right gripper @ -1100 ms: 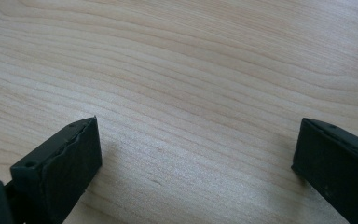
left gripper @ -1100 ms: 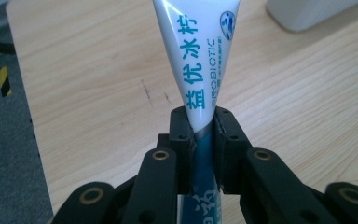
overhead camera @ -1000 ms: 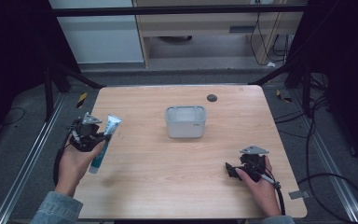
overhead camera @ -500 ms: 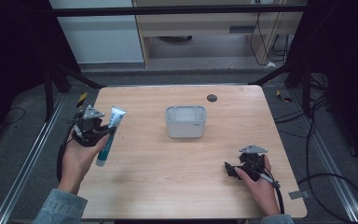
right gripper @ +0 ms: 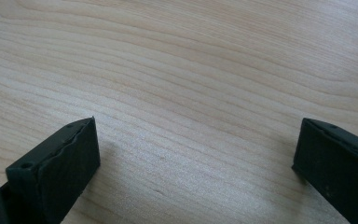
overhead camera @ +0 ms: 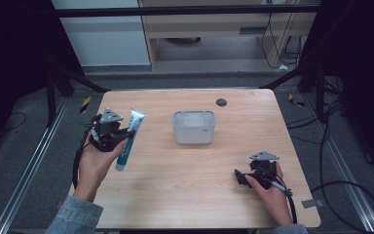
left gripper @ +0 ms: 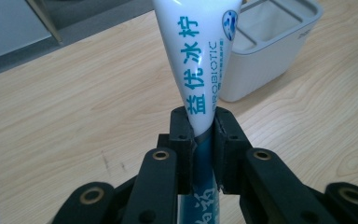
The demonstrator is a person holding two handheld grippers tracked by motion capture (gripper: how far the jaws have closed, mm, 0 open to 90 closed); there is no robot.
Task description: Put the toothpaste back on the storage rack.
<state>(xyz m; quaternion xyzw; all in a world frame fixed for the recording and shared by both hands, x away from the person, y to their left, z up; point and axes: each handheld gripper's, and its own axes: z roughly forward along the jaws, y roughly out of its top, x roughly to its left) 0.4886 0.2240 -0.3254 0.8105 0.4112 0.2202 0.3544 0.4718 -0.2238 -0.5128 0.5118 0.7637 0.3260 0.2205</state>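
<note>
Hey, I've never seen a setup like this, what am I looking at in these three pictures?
A person sits at a wooden table holding a hand-operated clamp in each hand. One picture looks down from above; the other two come from cameras riding on each clamp. The left tool is shut on a white and teal toothpaste tube, lifted off the table. The right tool rests near the table's edge, jaws open with nothing between them. In the middle stands a pale plastic container, and farther back lies a small dark round thing.
</note>
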